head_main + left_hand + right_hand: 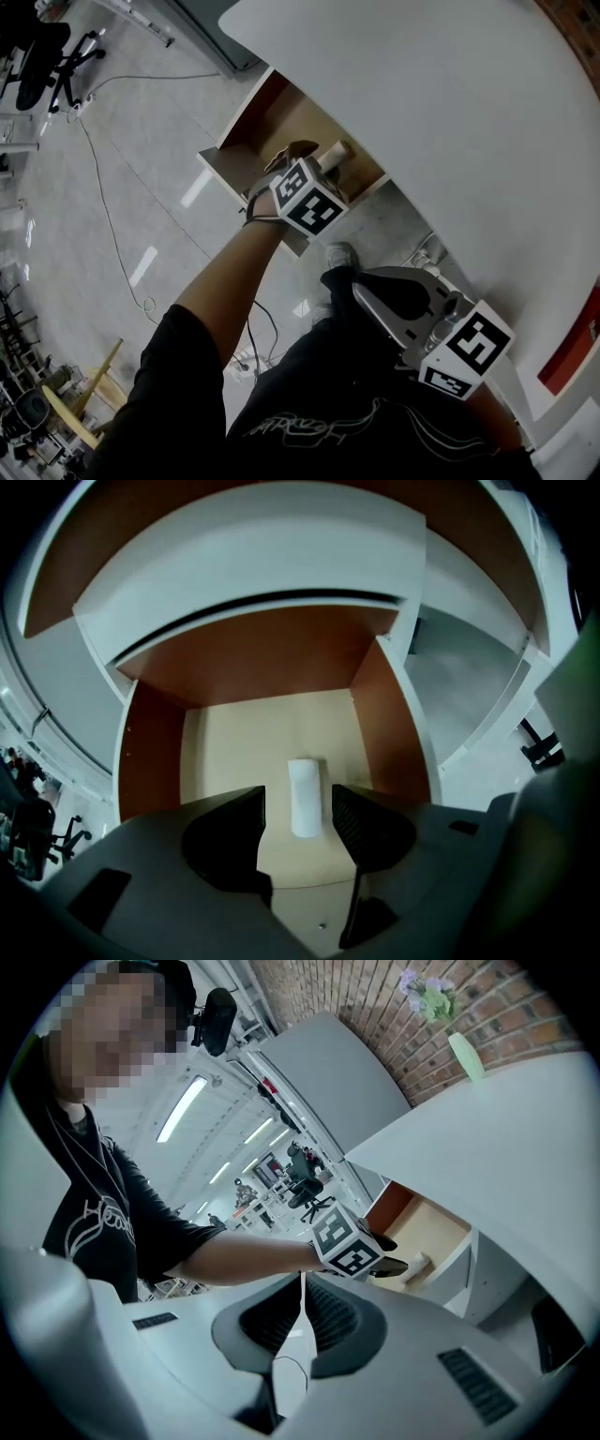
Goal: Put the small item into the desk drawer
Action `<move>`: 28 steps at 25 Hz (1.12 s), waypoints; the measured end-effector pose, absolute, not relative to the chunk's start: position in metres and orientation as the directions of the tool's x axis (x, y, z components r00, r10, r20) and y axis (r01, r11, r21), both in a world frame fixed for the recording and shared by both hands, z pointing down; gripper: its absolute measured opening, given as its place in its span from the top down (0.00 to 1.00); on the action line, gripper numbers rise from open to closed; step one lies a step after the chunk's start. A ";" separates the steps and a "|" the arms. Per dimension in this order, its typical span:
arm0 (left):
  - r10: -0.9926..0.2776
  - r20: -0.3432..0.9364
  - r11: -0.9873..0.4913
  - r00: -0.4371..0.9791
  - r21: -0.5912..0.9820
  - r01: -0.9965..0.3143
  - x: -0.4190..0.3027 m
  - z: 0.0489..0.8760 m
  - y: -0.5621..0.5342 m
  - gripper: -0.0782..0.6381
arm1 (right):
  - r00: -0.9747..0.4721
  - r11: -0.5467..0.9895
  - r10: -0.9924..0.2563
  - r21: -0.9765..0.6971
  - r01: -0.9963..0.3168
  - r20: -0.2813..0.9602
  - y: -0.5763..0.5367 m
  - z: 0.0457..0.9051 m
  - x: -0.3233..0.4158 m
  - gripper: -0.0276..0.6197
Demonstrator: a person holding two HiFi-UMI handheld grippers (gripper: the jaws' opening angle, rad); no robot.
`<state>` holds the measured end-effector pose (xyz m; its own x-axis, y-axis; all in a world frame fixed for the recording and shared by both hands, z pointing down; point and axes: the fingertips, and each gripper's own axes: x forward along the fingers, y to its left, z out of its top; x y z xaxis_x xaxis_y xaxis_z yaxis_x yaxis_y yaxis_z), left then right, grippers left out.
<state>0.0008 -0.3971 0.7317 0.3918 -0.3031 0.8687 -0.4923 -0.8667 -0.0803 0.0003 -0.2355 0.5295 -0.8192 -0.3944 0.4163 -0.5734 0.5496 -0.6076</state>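
While the left gripper (298, 808) hangs over the open desk drawer (150, 752), its jaws stand wide apart and grip nothing. The small white cylinder (305, 780) lies on the drawer's pale floor, in the gap between the two black pads, with a sliver of floor showing on either side of it. In the left gripper view it sits low in the middle of the frame. The item looks delivered, so what remains is probably a clean withdrawal. I would keep the jaws spread and lift straight back along their own line. A sideways drift could nudge the cylinder and set it rolling. The brown side walls sit close at left and right, and the white desktop (422, 94) overhangs the back of the drawer, so the way out is up and toward the person.

The right gripper (302, 1312) is held low at the lower right of the head view, its jaws closed together on nothing. A grey shoe (340, 253) stands on the floor just below the drawer front, and a thin cable (103, 206) trails across the tiles at the left. An office chair (42, 56) sits in the upper left corner. A vase of flowers (466, 1054) stands on the desk at the upper right of the right gripper view, well clear of the work.
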 end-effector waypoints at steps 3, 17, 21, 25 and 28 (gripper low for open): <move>-0.316 0.857 -0.863 0.407 -0.082 -0.498 -0.007 0.703 -0.389 0.58 | -0.817 0.561 -0.401 -0.594 -0.577 0.415 -0.230 0.518 -0.004 0.89; -0.360 0.733 -0.754 0.577 0.135 -0.643 -0.059 0.480 -0.273 0.66 | -0.777 0.614 -0.502 -0.476 -0.629 0.379 -0.182 0.390 -0.004 0.89; -0.353 0.641 -0.745 0.682 0.248 -0.619 -0.066 0.403 -0.215 0.71 | -0.773 0.642 -0.527 -0.430 -0.635 0.353 -0.161 0.343 -0.007 0.89; -0.382 0.511 -0.720 0.770 0.359 -0.594 -0.065 0.329 -0.166 0.76 | -0.769 0.668 -0.556 -0.381 -0.640 0.316 -0.141 0.296 -0.006 0.89; -0.422 0.403 -0.690 0.812 0.439 -0.576 -0.069 0.282 -0.136 0.80 | -0.773 0.693 -0.567 -0.343 -0.634 0.285 -0.122 0.267 -0.011 0.89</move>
